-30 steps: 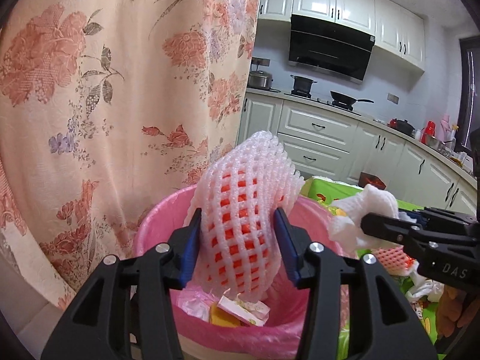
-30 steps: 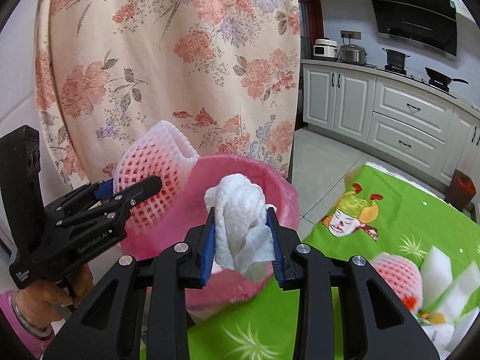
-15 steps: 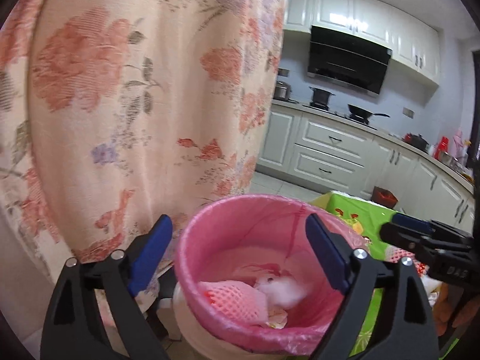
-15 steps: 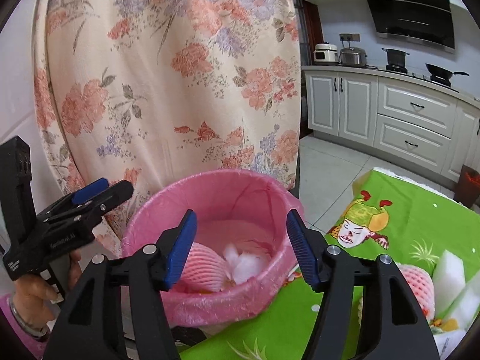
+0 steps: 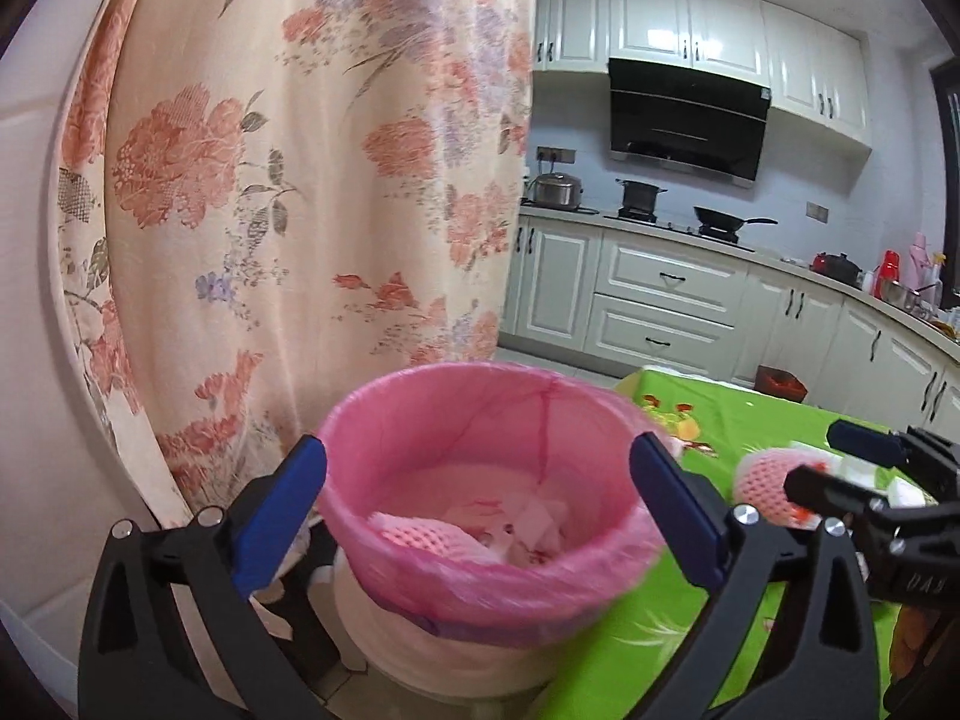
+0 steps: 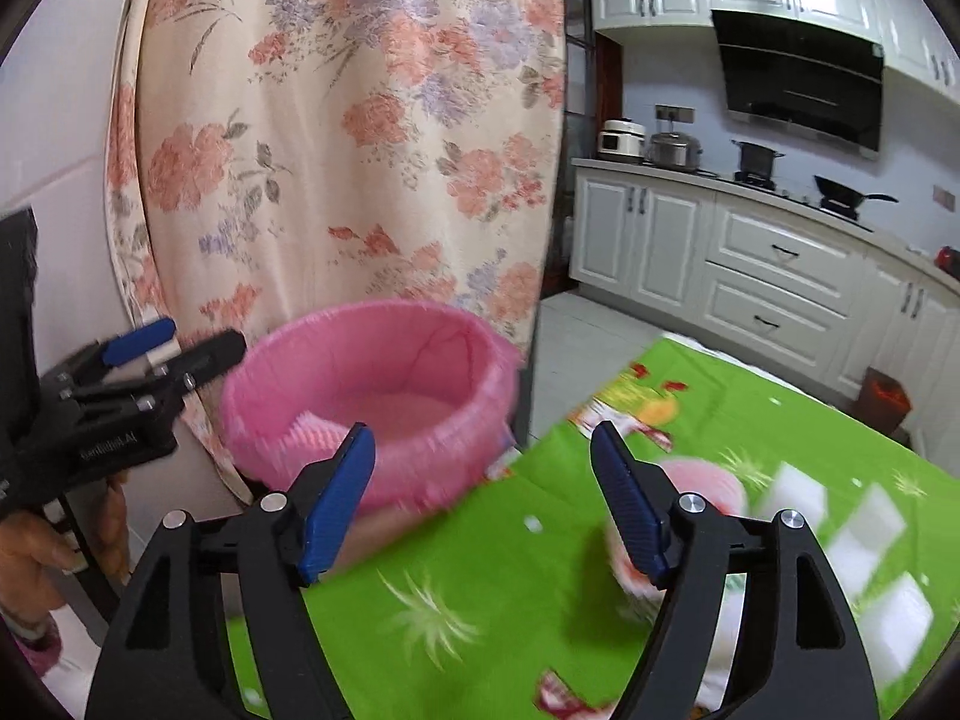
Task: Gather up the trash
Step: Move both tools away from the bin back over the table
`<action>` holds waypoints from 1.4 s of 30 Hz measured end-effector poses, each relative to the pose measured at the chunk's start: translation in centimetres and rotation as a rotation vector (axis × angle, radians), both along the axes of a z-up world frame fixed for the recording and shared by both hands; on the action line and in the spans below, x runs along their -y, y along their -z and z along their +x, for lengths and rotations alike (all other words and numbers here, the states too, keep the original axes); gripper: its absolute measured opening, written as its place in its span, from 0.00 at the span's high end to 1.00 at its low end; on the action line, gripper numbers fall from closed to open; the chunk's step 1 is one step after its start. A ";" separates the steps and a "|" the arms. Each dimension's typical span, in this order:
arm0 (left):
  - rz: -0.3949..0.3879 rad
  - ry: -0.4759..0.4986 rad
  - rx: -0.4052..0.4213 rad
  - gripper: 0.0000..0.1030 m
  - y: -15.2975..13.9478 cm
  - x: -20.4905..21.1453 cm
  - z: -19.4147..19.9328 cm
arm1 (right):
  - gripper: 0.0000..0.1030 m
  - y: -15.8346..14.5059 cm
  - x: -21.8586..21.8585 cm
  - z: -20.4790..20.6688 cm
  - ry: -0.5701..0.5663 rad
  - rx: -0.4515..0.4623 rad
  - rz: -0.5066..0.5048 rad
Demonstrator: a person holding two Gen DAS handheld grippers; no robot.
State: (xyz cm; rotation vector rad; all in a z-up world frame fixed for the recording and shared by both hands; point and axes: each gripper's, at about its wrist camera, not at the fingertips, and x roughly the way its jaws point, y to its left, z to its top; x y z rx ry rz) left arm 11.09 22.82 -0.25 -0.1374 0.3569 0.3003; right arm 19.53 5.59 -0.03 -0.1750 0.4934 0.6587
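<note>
A: Left tongs?
B: Spread wide, holding nothing, poised in front of the pink-lined trash bin, blue pads either side of its rim.

A: Bin contents?
B: Pink foam fruit net lying against the near-left inner wall; white paper scraps just right of it, on the bin floor. Pink liner folded over the rim, white bin body showing below.

A: Right tongs?
B: Also parted wide, nothing between the pads. Positioned right of the bin, above the green tablecloth on the table.

A: Trash outside the bin?
B: One more pink foam net on the tablecloth, well right of the bin, partly behind the right pad. White foam pieces farther right of it. Picture blurred there; exact count not readable.

A: Surroundings?
B: Floral curtain hanging directly behind the bin. White kitchen cabinets and black range hood far behind, right of the bin.
</note>
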 end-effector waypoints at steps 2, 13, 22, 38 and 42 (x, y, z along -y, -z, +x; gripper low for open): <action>0.009 0.001 0.000 0.05 0.2 1.3 -0.3 | 0.28 0.4 1.3 -0.7 0.013 0.006 0.000; -0.094 0.102 -0.020 0.05 3.4 8.7 -1.6 | 0.27 2.1 9.0 -3.7 0.142 0.022 -0.001; -0.027 0.207 -0.046 0.05 4.9 15.2 -1.9 | 0.27 4.0 14.6 -4.5 0.246 -0.018 0.000; -0.036 0.266 -0.124 0.05 7.3 18.1 -1.0 | 0.21 6.8 20.2 -3.1 0.395 -0.122 0.032; -0.008 0.276 -0.123 0.05 7.6 18.5 -1.0 | 0.19 7.5 20.0 -2.5 0.399 -0.144 0.019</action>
